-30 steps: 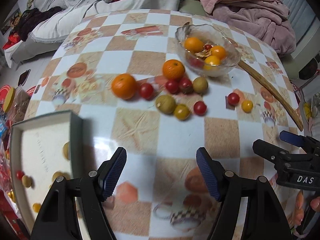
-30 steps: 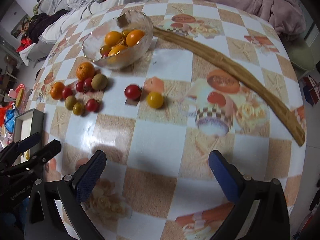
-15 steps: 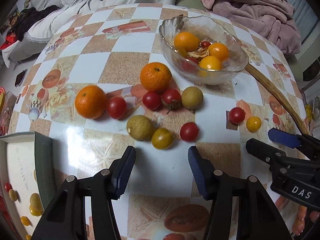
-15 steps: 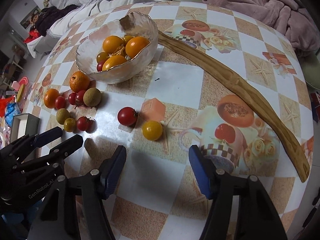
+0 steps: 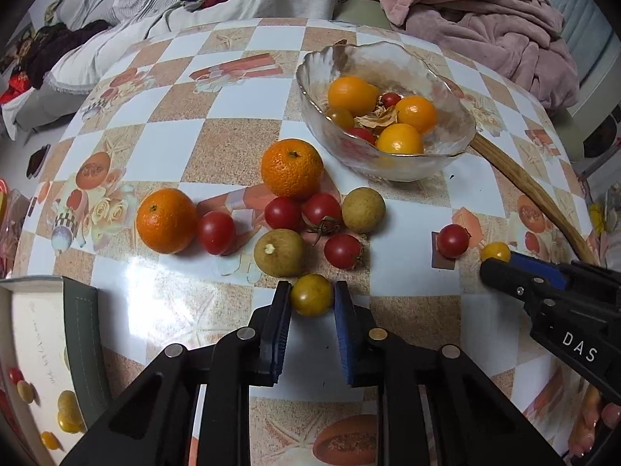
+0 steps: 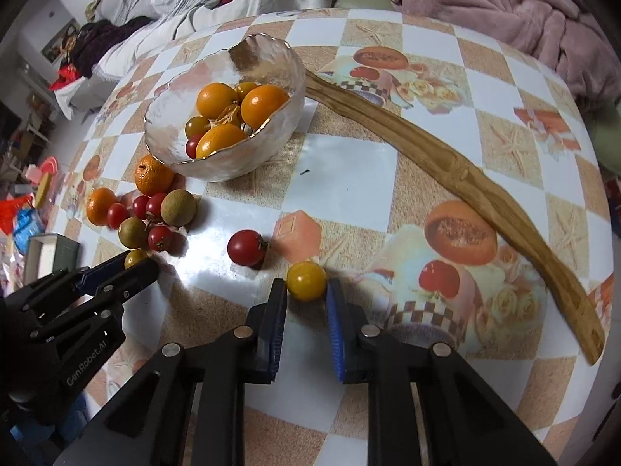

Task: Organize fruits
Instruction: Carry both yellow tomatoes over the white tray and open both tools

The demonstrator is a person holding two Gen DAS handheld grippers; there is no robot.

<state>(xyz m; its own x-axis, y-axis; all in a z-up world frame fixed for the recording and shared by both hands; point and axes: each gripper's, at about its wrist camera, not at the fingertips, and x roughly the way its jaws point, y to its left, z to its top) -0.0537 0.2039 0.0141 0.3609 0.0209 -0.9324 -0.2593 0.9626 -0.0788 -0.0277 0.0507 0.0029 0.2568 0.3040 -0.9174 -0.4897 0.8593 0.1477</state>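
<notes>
My left gripper (image 5: 311,295) is shut on a yellow cherry tomato (image 5: 311,294) that rests on the checked table, at the near edge of a cluster of two tangerines (image 5: 292,168), red tomatoes (image 5: 342,250) and brownish round fruits (image 5: 278,252). My right gripper (image 6: 306,285) is shut on another yellow cherry tomato (image 6: 306,280), on the table beside a lone red tomato (image 6: 245,247). A glass bowl (image 5: 446,155) behind the cluster holds oranges and small tomatoes; it also shows in the right wrist view (image 6: 279,132).
A long curved wooden strip (image 6: 465,178) lies across the table right of the bowl. An open box (image 5: 46,361) with small fruits sits at the table's left edge. A bed with a pink blanket (image 5: 485,19) lies beyond the table.
Both grippers moved forward and down to the table. Each narrowed its jaws from wide open until they closed around a yellow cherry tomato.
</notes>
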